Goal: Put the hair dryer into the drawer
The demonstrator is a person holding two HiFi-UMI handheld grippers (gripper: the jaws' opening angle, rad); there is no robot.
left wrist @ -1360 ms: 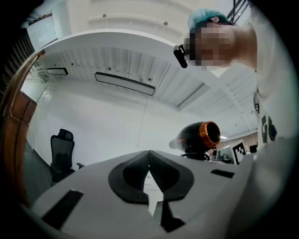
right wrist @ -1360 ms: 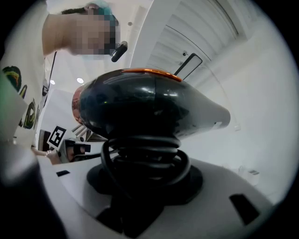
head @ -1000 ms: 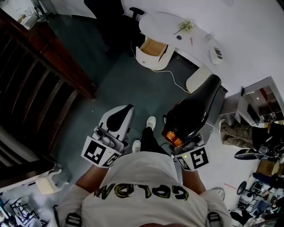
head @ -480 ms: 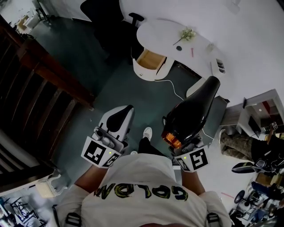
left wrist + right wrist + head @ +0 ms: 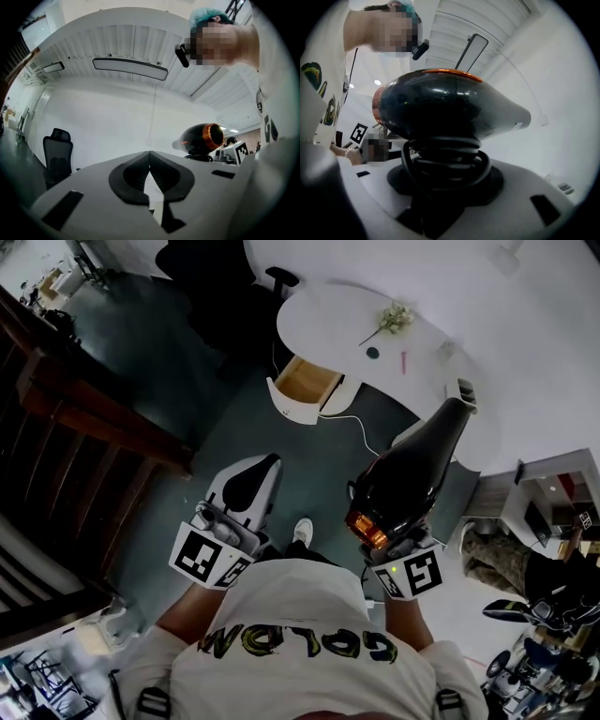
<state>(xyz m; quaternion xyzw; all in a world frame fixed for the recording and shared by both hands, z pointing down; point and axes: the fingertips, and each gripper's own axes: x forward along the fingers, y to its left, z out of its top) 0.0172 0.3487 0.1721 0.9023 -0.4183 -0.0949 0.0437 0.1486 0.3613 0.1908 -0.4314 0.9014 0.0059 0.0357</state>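
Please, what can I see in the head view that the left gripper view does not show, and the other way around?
Only the head view: the open drawer at the white table. Only the left gripper view: the long ceiling lamp. Both: the black hair dryer with its orange ring, and the left tongs, shut with nothing between them.

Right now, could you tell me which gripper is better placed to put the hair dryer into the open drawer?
Right. The right gripper grips the hair dryer by its cord-wrapped handle; the left gripper is shut and empty.
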